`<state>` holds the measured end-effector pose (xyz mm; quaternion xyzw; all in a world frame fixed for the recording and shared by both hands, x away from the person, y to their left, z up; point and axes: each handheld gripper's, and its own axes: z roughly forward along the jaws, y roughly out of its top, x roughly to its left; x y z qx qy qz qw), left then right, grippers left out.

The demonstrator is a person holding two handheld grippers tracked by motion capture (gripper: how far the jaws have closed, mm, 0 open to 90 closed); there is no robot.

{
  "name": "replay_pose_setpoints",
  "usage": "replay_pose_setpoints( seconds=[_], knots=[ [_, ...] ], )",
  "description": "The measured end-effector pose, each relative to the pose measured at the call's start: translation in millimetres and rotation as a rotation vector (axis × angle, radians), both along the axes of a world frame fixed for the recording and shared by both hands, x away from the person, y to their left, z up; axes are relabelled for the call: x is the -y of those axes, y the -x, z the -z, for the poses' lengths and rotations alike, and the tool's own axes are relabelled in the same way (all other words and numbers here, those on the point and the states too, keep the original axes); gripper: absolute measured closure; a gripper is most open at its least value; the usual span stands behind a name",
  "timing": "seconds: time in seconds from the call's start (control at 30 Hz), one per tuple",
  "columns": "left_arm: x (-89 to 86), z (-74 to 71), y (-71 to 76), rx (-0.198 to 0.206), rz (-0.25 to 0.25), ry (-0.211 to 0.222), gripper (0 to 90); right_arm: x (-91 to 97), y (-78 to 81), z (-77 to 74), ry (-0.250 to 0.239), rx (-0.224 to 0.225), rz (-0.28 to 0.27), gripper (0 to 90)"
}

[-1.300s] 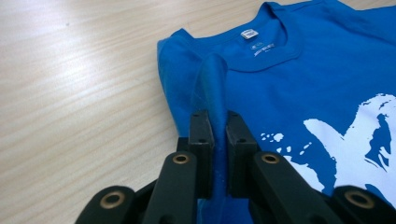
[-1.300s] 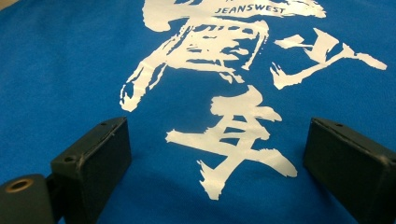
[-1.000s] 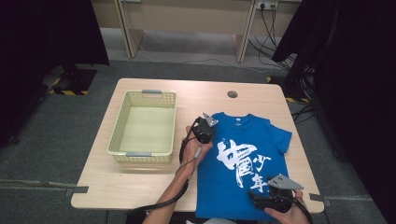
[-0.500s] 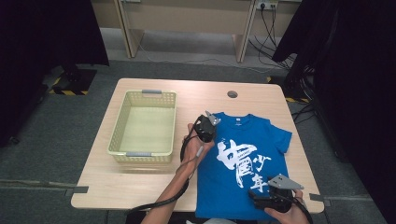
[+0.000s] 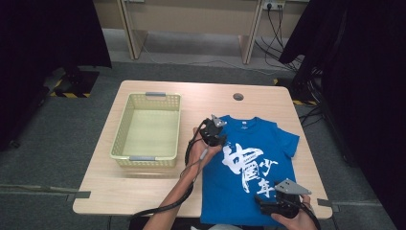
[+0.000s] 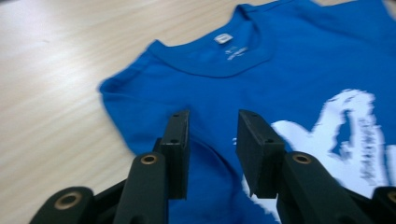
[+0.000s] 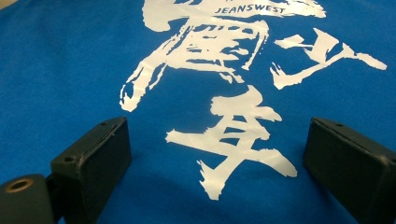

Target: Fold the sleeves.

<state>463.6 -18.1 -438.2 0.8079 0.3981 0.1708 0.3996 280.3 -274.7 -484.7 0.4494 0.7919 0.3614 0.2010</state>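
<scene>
A blue T-shirt [image 5: 253, 167] with a white brush-script print lies flat on the right half of the wooden table [image 5: 143, 187], collar toward the far side. My left gripper [image 5: 216, 136] rests at the shirt's left shoulder, below the collar [image 6: 219, 56]. Its jaws have just been opening, and they now stand a little apart [image 6: 212, 135] over the blue cloth [image 6: 280, 70] without pinching it. My right gripper [image 5: 270, 201] sits at the shirt's near hem. In the right gripper view its jaws stand wide apart [image 7: 215, 140] over the printed cloth [image 7: 70, 70].
A pale yellow plastic basket [image 5: 119, 139] with nothing in it stands on the table's left half. A round cable hole [image 5: 238, 97] sits near the far edge. The left gripper's cable [image 5: 189, 153] loops beside the person's forearm. Dark curtains flank the table.
</scene>
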Motion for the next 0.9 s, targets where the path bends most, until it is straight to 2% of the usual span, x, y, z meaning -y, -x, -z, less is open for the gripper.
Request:
replay_pose_setpoints(
  seconds=[0.07, 0.23, 0.3, 0.37, 0.47, 0.7, 0.77, 0.9],
  knots=[
    [0.2, -0.5, -0.1, -0.006, 0.005, 0.019, 62.9, 0.1, 0.0, 0.1, 0.0, 0.001, -0.001, 7.9],
    [-5.2, -1.6, -1.1, 0.002, -0.02, 0.013, 57.5, 0.3, -0.1, 0.0, 0.001, 0.002, -0.002, 7.9],
    [-7.3, 0.3, -1.6, 0.006, -0.036, 0.008, 56.4, 0.2, 0.0, 0.0, 0.0, 0.001, -0.002, 7.9],
    [-9.6, 2.2, -2.8, 0.02, -0.056, -0.016, 54.5, 0.1, 0.1, 0.0, -0.001, -0.001, -0.001, 7.9],
    [-11.7, 4.9, -5.2, 0.031, -0.091, -0.003, 51.5, 0.0, 0.0, 0.0, 0.0, 0.0, 0.0, 7.9],
    [-3.6, 16.6, -14.6, 0.056, -0.147, -0.073, 41.7, -0.1, 0.1, 0.0, 0.0, -0.001, 0.0, 7.9],
    [-0.2, 20.5, -15.6, 0.057, -0.142, -0.101, 38.8, -0.1, 0.0, 0.0, 0.0, -0.001, 0.0, 7.9],
    [10.5, 29.8, -15.0, 0.08, -0.113, -0.128, 32.5, 0.2, 0.0, 0.0, 0.0, 0.001, -0.002, 7.8]
  ],
)
